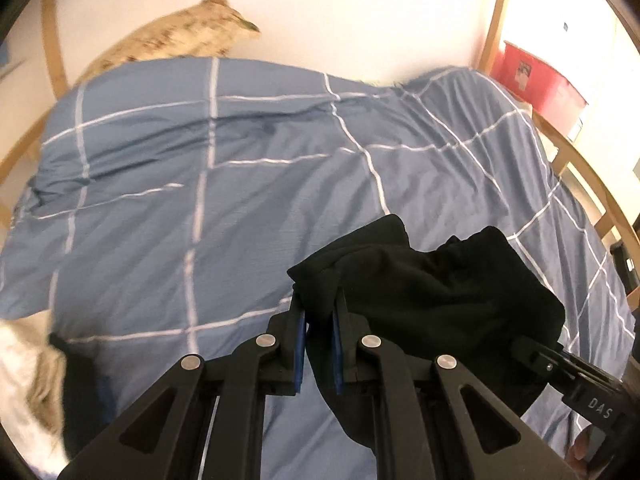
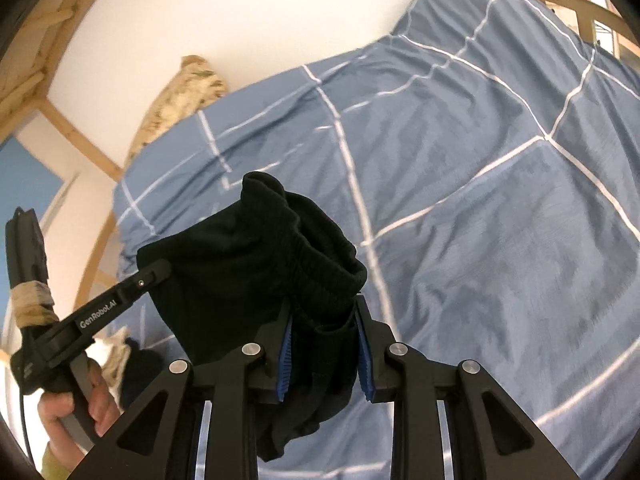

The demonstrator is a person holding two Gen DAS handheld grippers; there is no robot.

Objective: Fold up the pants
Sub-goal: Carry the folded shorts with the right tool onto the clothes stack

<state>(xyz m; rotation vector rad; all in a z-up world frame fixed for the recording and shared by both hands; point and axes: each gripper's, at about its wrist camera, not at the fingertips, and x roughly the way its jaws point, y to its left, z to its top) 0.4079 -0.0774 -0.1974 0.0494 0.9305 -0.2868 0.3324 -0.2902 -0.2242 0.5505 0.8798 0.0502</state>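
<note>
Both grippers, left (image 1: 320, 312) and right (image 2: 324, 320), are clamping bunched black fabric pants (image 1: 432, 280) above the blue white-checked duvet (image 1: 200, 180), apparently awaiting spreading flat before folding.

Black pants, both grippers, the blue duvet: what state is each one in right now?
Black fabric pants: bunched, lifted off the bed, held at two spots.
Left gripper: shut on the pants.
Right gripper: shut on the pants near the elastic waistband.
Blue checked duvet: spread out, wrinkled.
</note>
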